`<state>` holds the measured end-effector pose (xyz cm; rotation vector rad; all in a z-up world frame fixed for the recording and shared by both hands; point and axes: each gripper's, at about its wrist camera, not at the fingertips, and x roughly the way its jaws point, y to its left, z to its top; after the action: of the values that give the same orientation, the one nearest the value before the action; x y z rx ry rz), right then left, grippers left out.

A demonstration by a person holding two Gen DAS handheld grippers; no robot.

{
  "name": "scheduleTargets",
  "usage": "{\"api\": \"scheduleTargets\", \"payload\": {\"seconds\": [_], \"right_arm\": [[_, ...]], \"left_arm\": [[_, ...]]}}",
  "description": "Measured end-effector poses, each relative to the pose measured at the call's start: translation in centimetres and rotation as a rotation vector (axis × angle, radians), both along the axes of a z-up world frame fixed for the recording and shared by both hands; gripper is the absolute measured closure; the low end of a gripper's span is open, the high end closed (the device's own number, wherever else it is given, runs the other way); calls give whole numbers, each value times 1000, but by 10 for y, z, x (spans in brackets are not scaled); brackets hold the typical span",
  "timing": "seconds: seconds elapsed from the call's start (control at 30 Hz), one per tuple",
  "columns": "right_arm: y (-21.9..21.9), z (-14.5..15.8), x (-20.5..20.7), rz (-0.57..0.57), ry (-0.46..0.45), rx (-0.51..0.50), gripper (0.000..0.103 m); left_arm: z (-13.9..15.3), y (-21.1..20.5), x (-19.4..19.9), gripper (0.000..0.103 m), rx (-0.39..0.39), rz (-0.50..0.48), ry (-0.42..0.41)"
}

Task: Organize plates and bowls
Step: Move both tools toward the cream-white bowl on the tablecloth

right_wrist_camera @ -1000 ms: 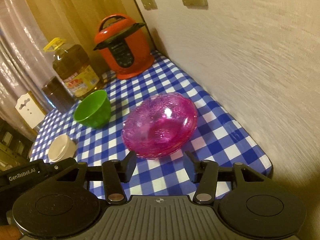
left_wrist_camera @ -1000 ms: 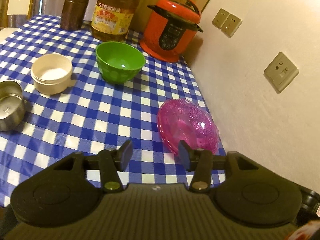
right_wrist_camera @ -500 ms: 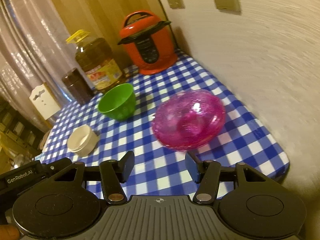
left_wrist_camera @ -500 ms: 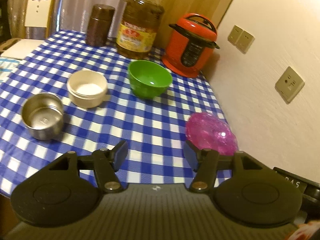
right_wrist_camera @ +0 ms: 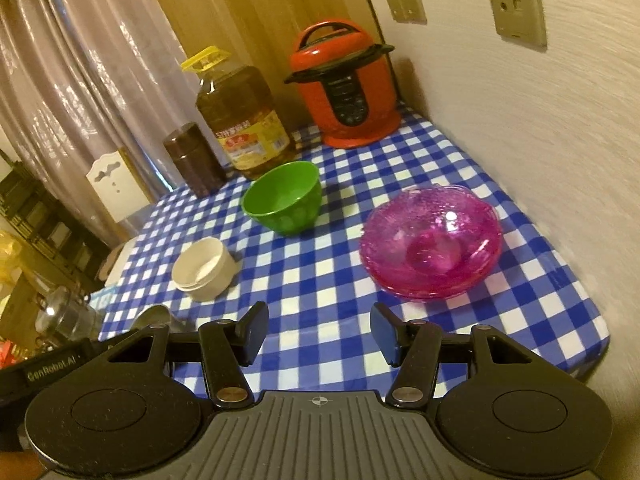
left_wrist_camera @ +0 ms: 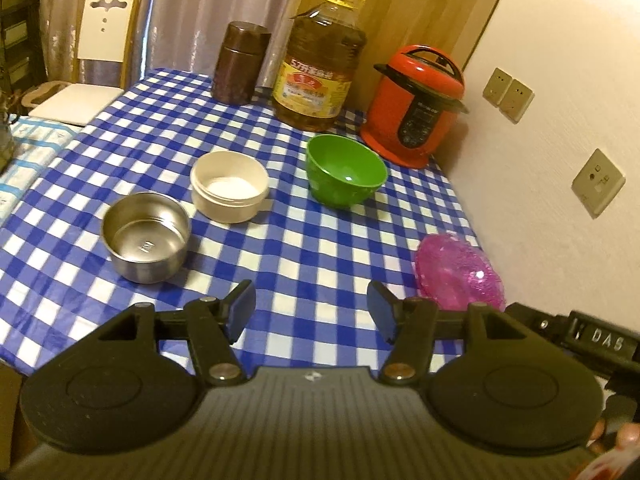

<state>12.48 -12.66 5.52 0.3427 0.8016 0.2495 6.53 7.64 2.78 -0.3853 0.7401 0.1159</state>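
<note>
A stack of pink glass plates point(right_wrist_camera: 431, 245) sits near the wall at the table's right; it also shows in the left wrist view point(left_wrist_camera: 458, 273). A green bowl point(left_wrist_camera: 346, 169) point(right_wrist_camera: 283, 197) stands mid-table. A cream bowl point(left_wrist_camera: 229, 186) point(right_wrist_camera: 205, 263) and a steel bowl point(left_wrist_camera: 146, 236) stand to its left. My left gripper point(left_wrist_camera: 311, 312) is open and empty above the table's near edge. My right gripper point(right_wrist_camera: 319, 333) is open and empty, short of the pink plates.
A red pressure cooker point(left_wrist_camera: 414, 106), a big oil bottle point(left_wrist_camera: 319, 61) and a brown canister point(left_wrist_camera: 237, 63) line the back of the blue checked tablecloth point(left_wrist_camera: 304, 248). The wall with sockets point(left_wrist_camera: 597, 183) runs along the right. A white chair point(left_wrist_camera: 103, 28) stands far left.
Both grippers have pulled back and up from the pink plates, which now look smaller. The steel and cream bowls have come fully into the left wrist view. Both grippers stay open.
</note>
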Motion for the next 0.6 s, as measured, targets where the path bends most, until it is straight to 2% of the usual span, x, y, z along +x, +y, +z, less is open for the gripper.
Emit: {"api": "scheduleTargets", "payload": {"seconds": [0.3,0.6], "right_arm": [[25,0,2,67,-6,17,46],[38,-6,5,87,2,21,46]], "left_arm": [[4,24,-16,45,21,62,0],[5,48,-25,45,33,110,3]]}}
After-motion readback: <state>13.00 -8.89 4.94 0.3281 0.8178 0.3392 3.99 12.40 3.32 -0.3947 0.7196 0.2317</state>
